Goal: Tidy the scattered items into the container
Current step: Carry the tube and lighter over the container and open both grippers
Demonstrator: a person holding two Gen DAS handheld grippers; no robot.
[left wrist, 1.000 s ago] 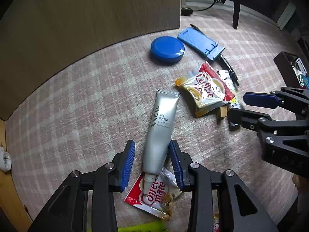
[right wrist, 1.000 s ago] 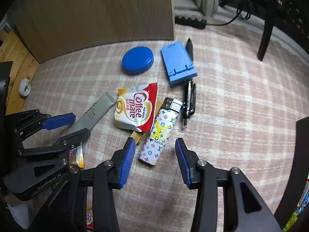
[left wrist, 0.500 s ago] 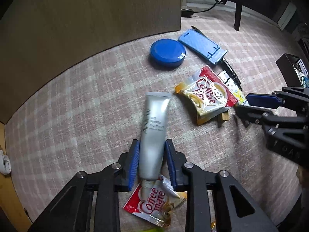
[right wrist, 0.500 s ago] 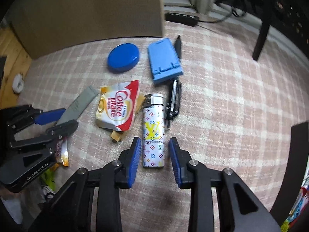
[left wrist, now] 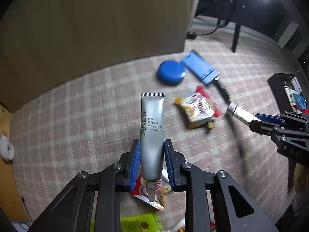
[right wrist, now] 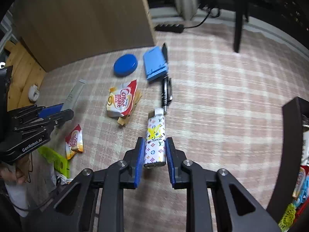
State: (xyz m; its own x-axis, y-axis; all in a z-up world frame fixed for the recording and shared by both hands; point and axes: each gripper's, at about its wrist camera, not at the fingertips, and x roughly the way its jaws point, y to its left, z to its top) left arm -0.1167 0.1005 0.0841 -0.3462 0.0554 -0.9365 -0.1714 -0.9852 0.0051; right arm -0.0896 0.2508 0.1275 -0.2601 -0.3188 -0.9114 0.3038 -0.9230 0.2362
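The left gripper pinches a silver cream tube near its cap; it may swivel. The right gripper, jaws closing on a patterned white lighter, could let it slip.

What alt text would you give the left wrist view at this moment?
The left tool grips a silver eye-cream tube between its blue pads, above a pink plaid carpet. Beyond lie a blue round lid, a blue phone stand and a Coffee-mate sachet; at the right edge the right tool holds a patterned lighter.
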